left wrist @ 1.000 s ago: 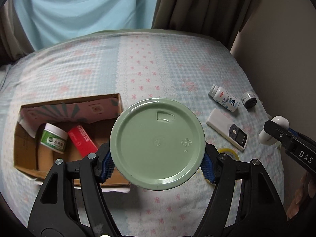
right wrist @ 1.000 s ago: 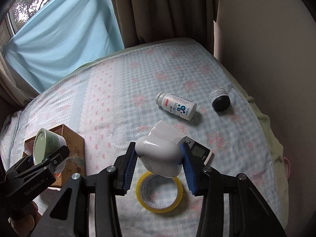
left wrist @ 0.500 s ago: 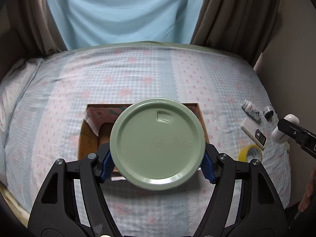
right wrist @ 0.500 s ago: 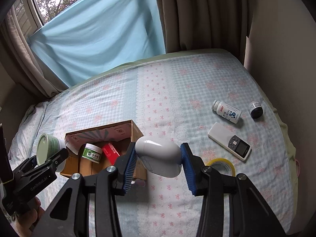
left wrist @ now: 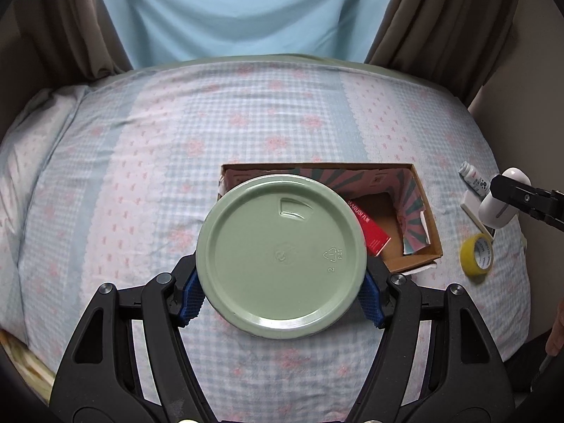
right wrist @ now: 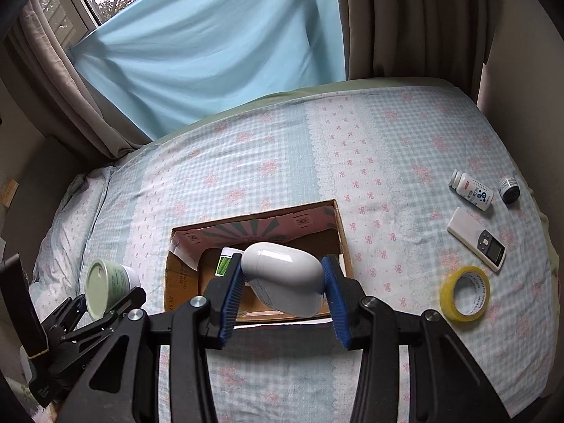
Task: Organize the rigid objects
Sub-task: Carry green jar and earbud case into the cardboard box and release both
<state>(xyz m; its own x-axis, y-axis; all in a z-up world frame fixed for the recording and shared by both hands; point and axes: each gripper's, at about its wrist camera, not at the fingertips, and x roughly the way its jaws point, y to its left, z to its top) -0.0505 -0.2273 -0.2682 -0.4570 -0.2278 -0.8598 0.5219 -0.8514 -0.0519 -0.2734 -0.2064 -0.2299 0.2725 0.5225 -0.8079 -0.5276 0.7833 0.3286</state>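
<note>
Green jar [left wrist: 282, 255] clamped in left claw [left wrist: 282, 294], white case [right wrist: 283, 278] clamped in right claw [right wrist: 282, 301], both above cardboard box [right wrist: 340, 232]

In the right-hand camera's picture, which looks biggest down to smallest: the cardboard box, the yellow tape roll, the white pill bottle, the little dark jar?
1. cardboard box
2. yellow tape roll
3. white pill bottle
4. little dark jar

The bottle and jar lie farther from the camera than the tape, so they may look somewhat smaller than they are.
</note>
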